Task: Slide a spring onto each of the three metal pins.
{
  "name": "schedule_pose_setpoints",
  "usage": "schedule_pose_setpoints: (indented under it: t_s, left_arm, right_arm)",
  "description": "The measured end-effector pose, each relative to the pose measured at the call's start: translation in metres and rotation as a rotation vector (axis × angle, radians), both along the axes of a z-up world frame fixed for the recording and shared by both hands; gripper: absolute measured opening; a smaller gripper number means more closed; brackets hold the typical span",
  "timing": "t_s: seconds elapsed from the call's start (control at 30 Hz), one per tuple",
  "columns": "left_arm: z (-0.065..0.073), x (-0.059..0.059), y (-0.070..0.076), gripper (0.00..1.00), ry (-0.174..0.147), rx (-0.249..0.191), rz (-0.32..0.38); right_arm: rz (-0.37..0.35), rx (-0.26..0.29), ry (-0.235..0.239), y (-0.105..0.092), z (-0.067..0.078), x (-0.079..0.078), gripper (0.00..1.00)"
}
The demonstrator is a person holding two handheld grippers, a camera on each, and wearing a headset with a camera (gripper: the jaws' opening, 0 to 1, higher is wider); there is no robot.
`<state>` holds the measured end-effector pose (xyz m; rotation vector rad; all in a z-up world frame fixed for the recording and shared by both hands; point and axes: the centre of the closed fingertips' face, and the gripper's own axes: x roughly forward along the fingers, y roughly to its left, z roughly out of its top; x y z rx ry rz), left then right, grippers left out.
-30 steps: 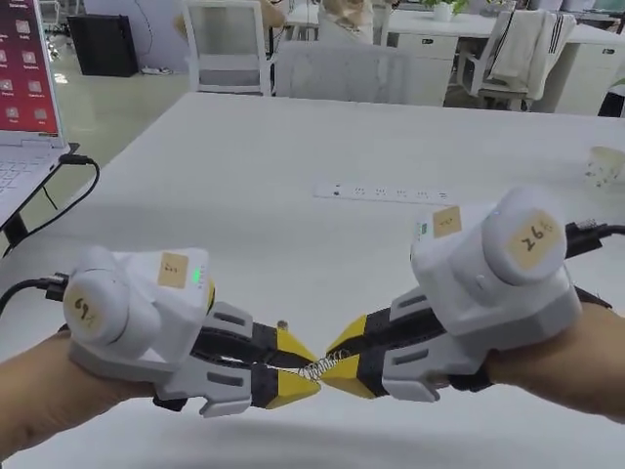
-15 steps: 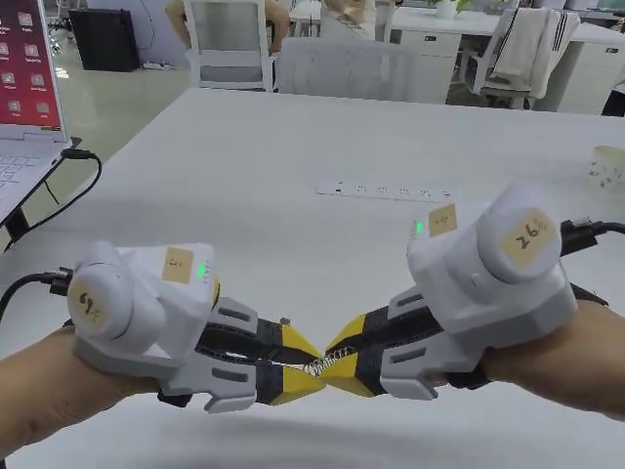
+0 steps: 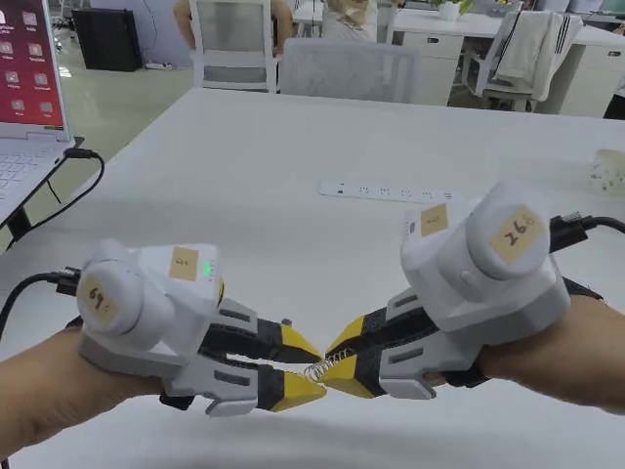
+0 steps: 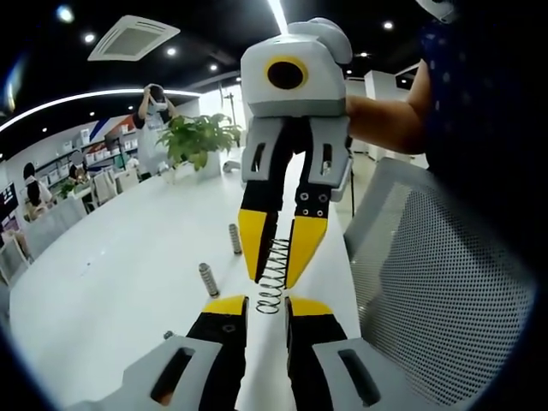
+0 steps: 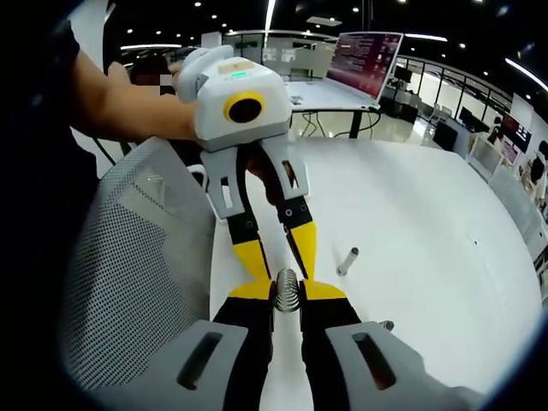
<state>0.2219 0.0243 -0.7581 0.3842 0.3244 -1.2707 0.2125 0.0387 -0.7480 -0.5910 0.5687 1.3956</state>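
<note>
Close to the counter's (image 3: 293, 195) near edge, in the head view, the left claw (image 3: 298, 369) and right claw (image 3: 344, 366) meet tip to tip, with the spring (image 3: 325, 368) bridging the small gap between them just above the surface. A power strip (image 3: 386, 192) lies toward the middle and a laptop (image 3: 24, 107) sits at the left edge. From the left gripper view, the spring (image 4: 272, 274) runs straight out from the left claw (image 4: 267, 306), whose jaws are drawn nearly together around its near end; whether they pinch the coils or something inside them I cannot tell. The right claw (image 4: 278, 255) comes in opposite and flanks the far end, and two pins (image 4: 208, 278) stand upright on the counter beyond, well apart from the work. From the right gripper view, the spring (image 5: 287, 291) shows end-on, nipped between the closed tips of the right claw (image 5: 287, 293), with the left claw (image 5: 281, 259) facing it and another pin (image 5: 347, 261) farther in on the counter. The spring looks very light, made of thin wire, soft along its length and quick to buckle or flick away. It probably wants a gentle pinch across the coils near one end, leaving the other end open for the pin.
</note>
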Motion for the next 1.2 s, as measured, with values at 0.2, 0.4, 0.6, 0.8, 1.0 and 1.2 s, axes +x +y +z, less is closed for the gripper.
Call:
schedule_pose_setpoints:
  t_s: [0.2,0.4,0.6,0.8,1.0,1.2]
  left_arm:
    - [-0.002,0.0,0.001,0.15,0.018,0.005,0.009]
    - [-0.003,0.0,0.003,0.22,0.055,-0.002,0.024]
    - [-0.003,-0.002,0.005,0.27,0.074,0.002,0.033]
    - [-0.002,-0.002,0.009,0.32,0.085,0.001,0.046]
    - [-0.002,-0.002,0.016,0.37,0.104,0.0,0.066]
    - [-0.002,-0.001,0.022,0.41,0.111,-0.002,0.089]
  right_arm:
    - [0.001,-0.012,-0.008,-0.003,0.0,0.003,0.09]
    - [0.002,-0.024,-0.012,-0.005,-0.002,0.004,0.09]
    - [-0.006,-0.031,-0.006,-0.006,-0.002,0.005,0.09]
    - [-0.008,-0.031,-0.004,-0.007,-0.002,0.006,0.09]
    - [-0.008,-0.039,-0.002,-0.008,-0.004,0.007,0.09]
    - [-0.007,-0.045,-0.001,-0.009,-0.006,0.008,0.09]
